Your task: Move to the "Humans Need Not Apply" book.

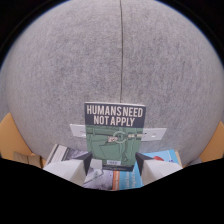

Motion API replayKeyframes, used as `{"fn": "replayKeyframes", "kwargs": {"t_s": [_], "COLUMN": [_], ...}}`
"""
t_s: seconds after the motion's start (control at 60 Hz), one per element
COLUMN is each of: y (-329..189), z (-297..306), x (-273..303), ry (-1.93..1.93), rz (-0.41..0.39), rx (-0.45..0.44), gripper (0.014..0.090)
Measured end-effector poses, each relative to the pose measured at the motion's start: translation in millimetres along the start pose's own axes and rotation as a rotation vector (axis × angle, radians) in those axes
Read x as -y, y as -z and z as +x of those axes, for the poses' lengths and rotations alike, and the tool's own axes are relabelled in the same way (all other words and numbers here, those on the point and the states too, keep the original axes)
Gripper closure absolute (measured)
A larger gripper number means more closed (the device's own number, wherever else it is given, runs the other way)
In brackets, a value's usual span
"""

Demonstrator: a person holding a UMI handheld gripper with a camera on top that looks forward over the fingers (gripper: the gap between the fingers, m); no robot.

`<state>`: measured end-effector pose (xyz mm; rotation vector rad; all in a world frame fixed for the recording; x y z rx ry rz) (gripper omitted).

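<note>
Fingers (113, 167) of the hand-held gripper, two pale wedge-shaped tips, stand apart with a clear gap between them, gripping nothing. Directly ahead and centred on that gap stands the one green paperback book with a dark title band reading "Humans Need Not Apply" (114, 137), upright with its front cover facing the gripper. Its lower edge dips between the fingertips in this view, though whether either tip touches it cannot be told. Behind the book runs one thin white strip (156, 133), apparently part of a stand, its ends showing at either side of the cover. Beyond rises one grey felt wall panel (75, 65), split by a single vertical seam. Other printed covers (155, 161) lie flat around the foot of the book, at least two of them, one pale, one blue and orange; an exact count is not possible. What carries them is mostly hidden. Tan board edges (10, 132) show at both far sides.

Judged from its look, the paperback should be light and fairly stiff edge-on, yet flexible and smooth across the cover, and liable to topple if nudged. A hold across the lower edge or spine looks soundest.
</note>
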<state>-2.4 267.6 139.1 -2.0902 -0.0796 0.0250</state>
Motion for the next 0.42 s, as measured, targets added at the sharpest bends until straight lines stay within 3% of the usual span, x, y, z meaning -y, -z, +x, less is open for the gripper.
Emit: {"fn": "replayKeyframes", "kwargs": {"t_s": [0.417], "y": [-17.2], "z": [1.6], "x": [-0.7], "ry": [-0.006], "rz": [-0.007], "rx": [0.001], "gripper": [0.0176]}}
